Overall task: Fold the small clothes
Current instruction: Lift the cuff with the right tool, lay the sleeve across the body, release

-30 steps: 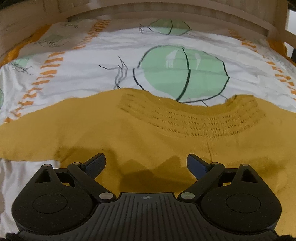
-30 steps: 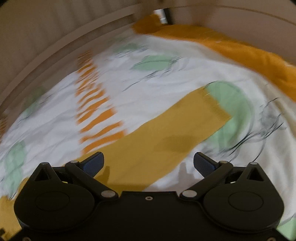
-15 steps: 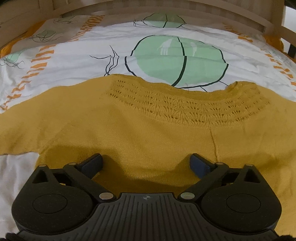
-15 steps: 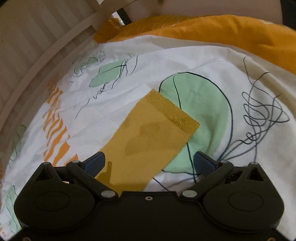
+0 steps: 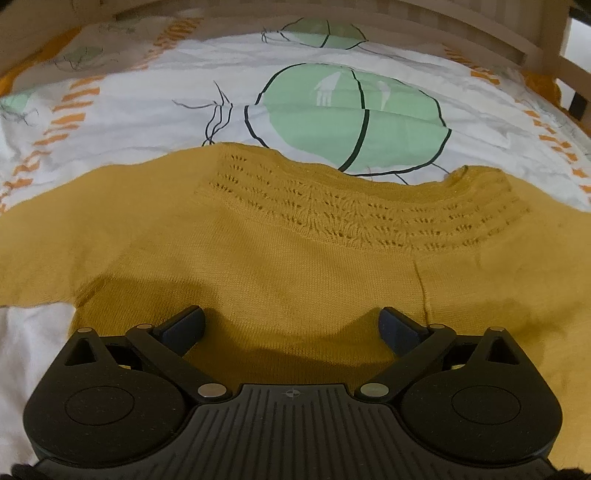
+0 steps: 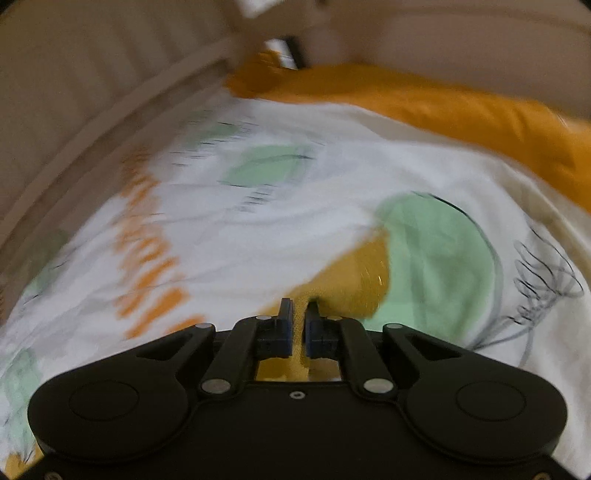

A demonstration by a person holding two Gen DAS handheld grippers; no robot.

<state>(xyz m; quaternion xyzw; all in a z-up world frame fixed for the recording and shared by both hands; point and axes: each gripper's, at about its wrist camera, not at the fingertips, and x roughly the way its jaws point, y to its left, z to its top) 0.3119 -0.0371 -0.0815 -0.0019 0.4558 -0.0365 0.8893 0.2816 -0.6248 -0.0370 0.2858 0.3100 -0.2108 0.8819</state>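
A mustard-yellow knit sweater (image 5: 295,258) lies flat on the patterned bed sheet (image 5: 147,110), neckline away from me. My left gripper (image 5: 291,325) is open, hovering just above the sweater's body, holding nothing. In the right wrist view, my right gripper (image 6: 299,314) is shut on the sweater's sleeve (image 6: 354,284), whose cuff end extends forward over a green leaf print. That view is motion-blurred.
A wooden slatted bed frame (image 5: 480,33) borders the far side of the sheet. An orange blanket or pillow (image 6: 461,110) lies along the far edge in the right wrist view. A slatted rail (image 6: 92,92) runs along the left.
My right gripper went from open over the sleeve to shut on it, and is moving. My left gripper stayed open and drifted slightly over the sweater's body.
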